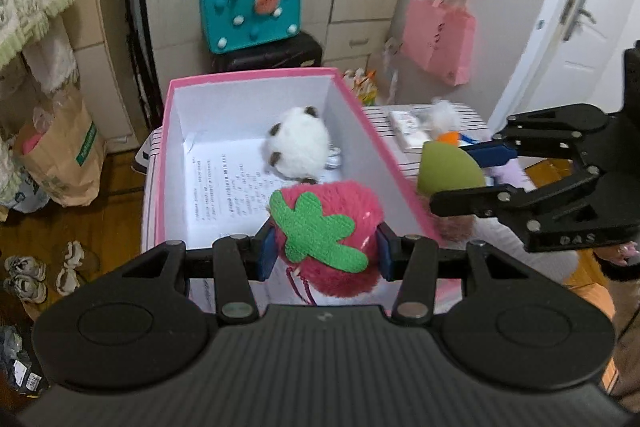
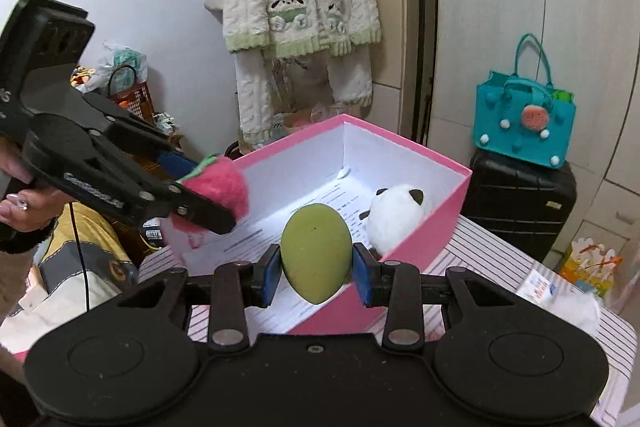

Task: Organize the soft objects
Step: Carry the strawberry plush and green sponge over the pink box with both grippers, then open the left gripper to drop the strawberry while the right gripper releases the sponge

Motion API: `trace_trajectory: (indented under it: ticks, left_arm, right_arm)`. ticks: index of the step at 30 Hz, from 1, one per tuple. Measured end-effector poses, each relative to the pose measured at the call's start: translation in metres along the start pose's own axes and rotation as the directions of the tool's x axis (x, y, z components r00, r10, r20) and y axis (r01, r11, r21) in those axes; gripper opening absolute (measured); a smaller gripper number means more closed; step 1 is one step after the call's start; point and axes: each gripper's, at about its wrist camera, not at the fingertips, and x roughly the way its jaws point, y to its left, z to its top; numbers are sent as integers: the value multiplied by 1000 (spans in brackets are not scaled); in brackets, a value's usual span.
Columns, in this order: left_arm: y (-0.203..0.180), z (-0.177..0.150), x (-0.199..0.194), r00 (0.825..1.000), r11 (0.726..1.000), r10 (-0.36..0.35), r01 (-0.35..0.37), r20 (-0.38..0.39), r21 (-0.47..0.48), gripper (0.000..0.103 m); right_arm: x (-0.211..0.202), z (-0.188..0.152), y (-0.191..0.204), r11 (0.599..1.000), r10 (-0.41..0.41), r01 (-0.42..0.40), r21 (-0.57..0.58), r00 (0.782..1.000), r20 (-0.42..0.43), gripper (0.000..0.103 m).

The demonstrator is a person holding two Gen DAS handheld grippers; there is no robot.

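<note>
My left gripper [image 1: 326, 251] is shut on a fuzzy pink strawberry plush [image 1: 332, 239] with a green felt leaf, held over the near edge of the pink box [image 1: 256, 75]. From the right wrist view the same strawberry plush [image 2: 220, 183] hangs at the box's left rim. My right gripper [image 2: 316, 273] is shut on a green egg-shaped soft toy [image 2: 316, 255], above the near wall of the pink box [image 2: 420, 243]. In the left wrist view the green toy [image 1: 448, 171] sits just right of the box. A white panda plush [image 1: 298, 147] lies inside on printed paper.
The box stands on a striped cloth-covered table [image 2: 500, 267]. A white fluffy item and small packets [image 1: 424, 127] lie on the table's far right. A teal felt bag [image 1: 250, 15] sits on a black suitcase [image 2: 520, 203] behind. Paper bags and shoes [image 1: 44, 271] are on the floor at left.
</note>
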Motion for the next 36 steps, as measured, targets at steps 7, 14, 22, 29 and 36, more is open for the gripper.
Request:
trace_trajectory:
  ticks: [7, 14, 22, 29, 36]
  left_arm:
    - [45, 40, 64, 993, 996, 58, -65, -99, -65, 46]
    - [73, 74, 107, 986, 993, 96, -105, -136, -58, 47]
    - [72, 92, 147, 970, 993, 118, -119, -211, 9, 47]
    - [78, 95, 170, 961, 996, 82, -91, -262, -23, 49]
    - [84, 97, 178, 965, 994, 81, -97, -251, -53, 50]
  right_arm:
    - [57, 26, -10, 997, 19, -26, -73, 995, -99, 42]
    - [104, 40, -1, 979, 15, -51, -196, 983, -182, 42]
    - [152, 49, -10, 963, 9, -87, -255, 956, -293, 42]
    - [174, 50, -13, 952, -4, -106, -287, 934, -357, 42]
    - [176, 52, -14, 957, -14, -94, -273, 929, -369, 43]
